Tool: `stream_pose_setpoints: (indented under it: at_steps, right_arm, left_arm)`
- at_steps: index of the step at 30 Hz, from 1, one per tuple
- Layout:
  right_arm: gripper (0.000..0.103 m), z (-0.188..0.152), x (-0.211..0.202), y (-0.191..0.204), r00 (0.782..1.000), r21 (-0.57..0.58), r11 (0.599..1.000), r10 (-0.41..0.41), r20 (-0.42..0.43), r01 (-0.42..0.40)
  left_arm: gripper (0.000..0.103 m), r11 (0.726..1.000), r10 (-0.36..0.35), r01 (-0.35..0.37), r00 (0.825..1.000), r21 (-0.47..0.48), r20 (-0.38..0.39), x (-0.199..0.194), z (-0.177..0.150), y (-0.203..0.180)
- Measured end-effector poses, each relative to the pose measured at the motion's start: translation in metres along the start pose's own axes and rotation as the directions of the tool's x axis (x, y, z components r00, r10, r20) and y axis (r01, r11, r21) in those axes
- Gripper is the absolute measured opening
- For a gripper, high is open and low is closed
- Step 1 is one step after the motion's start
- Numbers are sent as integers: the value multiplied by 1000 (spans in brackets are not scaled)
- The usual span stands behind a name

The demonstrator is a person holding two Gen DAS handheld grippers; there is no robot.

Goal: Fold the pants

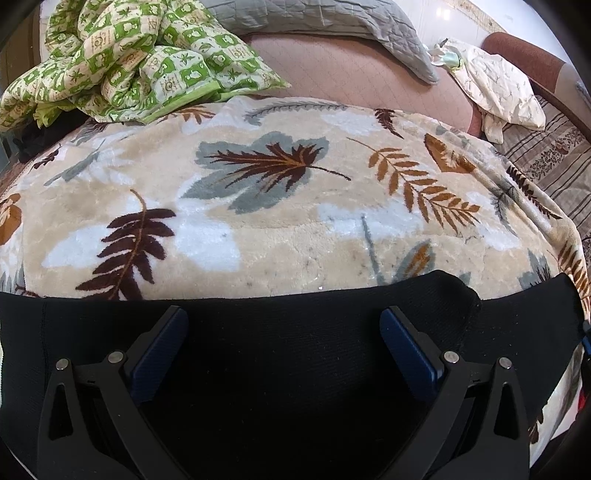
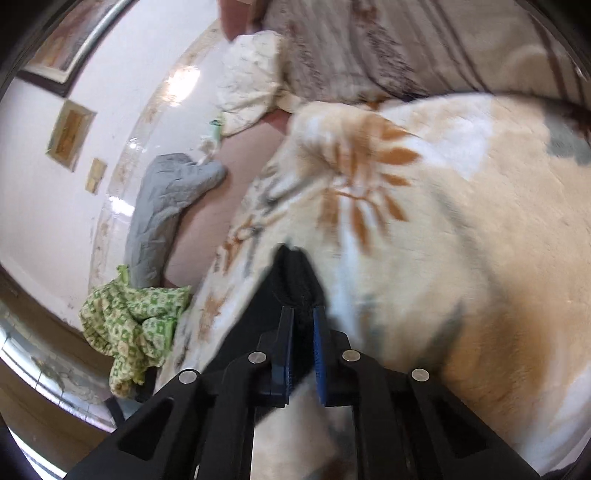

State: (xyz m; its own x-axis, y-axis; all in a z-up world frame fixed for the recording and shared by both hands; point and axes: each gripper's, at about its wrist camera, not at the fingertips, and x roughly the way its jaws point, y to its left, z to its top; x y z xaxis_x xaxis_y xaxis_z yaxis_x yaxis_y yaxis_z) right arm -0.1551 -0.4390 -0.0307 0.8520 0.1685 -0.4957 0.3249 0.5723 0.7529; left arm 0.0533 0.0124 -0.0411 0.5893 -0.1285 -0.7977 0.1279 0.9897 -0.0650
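The black pants (image 1: 280, 332) lie flat along the near edge of a cream fleece blanket (image 1: 280, 229) printed with brown and grey leaves. My left gripper (image 1: 284, 321) hovers over the pants with its blue pads (image 1: 162, 354) spread wide and nothing between them. In the right wrist view, my right gripper (image 2: 303, 314) is shut on a raised corner of the black pants (image 2: 295, 280); the cloth sticks out past the blue pads (image 2: 319, 343). That view is blurred and tilted.
A crumpled green checked quilt (image 1: 122, 62) lies at the far left of the bed. A grey quilted cover (image 1: 332, 22) and a cream pillow (image 1: 498, 88) lie at the back. White wall with framed pictures (image 2: 70, 133) borders the bed.
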Motion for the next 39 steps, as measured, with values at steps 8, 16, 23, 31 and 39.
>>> stream_pose_setpoints:
  at_steps: [8,16,23,31,39]
  right_arm:
    - [8,-44,25,108,957,-280,924,207,-206,-260]
    - [7,-138,90,197,777,-327,768,330,-536,-552]
    - [8,-169,128,198,823,-436,779,174,-540,-451]
    - [18,-145,99,185,805,-417,761,225,-549,-497]
    - [14,-57,68,136,975,-622,779,-70,-211,-78]
  left_arm:
    - [103,997,-8,11,999,-74,33,-53,19,35]
    - [103,981,192,-192,977,-8,89,-76,10,57]
    - [103,990,141,-138,987,-38,83,-67,10,58]
    - [103,988,-104,83,982,133,160,-98,11,13]
    - [41,895,-341,306,938,324,58,-71,16,-83]
